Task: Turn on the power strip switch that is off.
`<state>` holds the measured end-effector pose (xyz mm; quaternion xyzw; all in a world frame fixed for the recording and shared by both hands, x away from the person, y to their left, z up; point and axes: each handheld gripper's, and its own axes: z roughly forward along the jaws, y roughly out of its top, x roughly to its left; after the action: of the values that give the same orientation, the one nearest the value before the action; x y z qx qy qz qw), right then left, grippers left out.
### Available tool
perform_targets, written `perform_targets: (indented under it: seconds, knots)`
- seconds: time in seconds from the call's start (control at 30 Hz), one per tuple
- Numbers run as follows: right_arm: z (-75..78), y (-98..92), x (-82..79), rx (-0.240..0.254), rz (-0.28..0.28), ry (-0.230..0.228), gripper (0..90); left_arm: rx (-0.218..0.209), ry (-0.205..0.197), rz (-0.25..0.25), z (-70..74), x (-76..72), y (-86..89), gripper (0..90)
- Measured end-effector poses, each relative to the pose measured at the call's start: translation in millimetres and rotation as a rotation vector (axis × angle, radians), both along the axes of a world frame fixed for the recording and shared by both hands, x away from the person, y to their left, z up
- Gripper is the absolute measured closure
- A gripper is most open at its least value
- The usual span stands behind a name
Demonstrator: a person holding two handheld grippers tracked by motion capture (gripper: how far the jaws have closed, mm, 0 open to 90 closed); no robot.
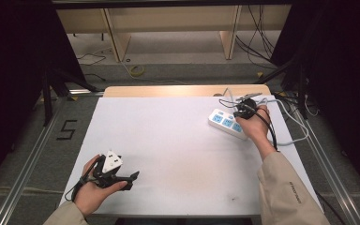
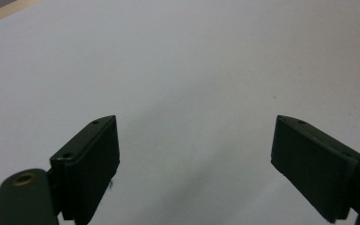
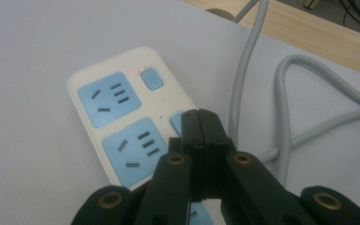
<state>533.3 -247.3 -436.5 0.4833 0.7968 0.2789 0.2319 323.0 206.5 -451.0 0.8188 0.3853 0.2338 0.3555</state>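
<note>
- Beige jacket sleeves (image 1: 288,190) cover both forearms, the right one bearing small dark lettering.
- Each black two-jaw tool (image 3: 200,123) shows brass-ringed pivot holes; the left tool (image 1: 132,179) carries a white-grey three-cornered plate.

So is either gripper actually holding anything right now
No. The left gripper is open over bare table; the right gripper is shut with nothing between its jaws, tips at the power strip's switch.

Black tongs (image 2: 194,164), jaws wide apart, nothing between, above bare white table surface (image 2: 192,61).
</note>
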Motion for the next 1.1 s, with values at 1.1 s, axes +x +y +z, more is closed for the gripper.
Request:
perform_targets:
  seconds: [1.1]
  knots:
    - [-9.1,3.4,16.9,-0.007,-0.015,0.035,90.0,0.001,-0.001,-0.003,0.0,0.1,-0.5,15.3]
